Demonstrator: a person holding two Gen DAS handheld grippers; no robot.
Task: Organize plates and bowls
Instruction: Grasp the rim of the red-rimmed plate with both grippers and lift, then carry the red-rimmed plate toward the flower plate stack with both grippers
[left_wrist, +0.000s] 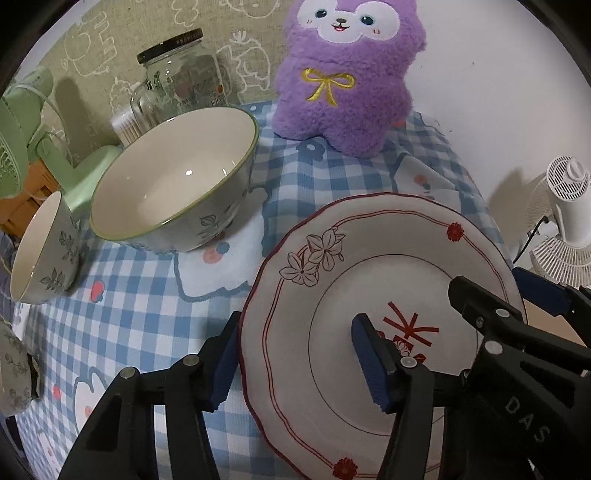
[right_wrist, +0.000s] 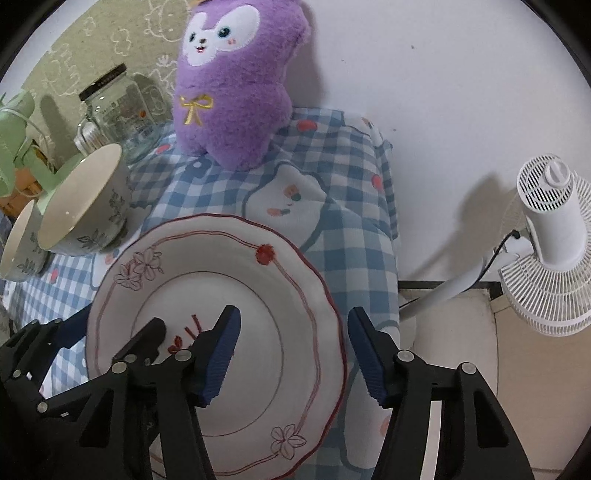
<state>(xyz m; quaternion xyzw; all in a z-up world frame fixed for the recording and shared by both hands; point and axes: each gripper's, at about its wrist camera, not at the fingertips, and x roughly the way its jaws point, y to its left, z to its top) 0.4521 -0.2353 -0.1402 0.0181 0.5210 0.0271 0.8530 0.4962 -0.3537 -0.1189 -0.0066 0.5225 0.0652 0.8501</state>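
White plate (left_wrist: 369, 280) with red scalloped rim, lower centre on the checked tablecloth (left_wrist: 147, 314); left gripper (left_wrist: 299, 365) and right gripper (right_wrist: 291, 354) each straddle opposite rim edges, jaws part-open, pads not pressing; large bowl (left_wrist: 173, 173) upper left

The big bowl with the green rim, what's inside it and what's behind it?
The big bowl looks empty, just glossy white. Behind it stand a glass jar and a cotton swab tub, both partly hidden by its rim.
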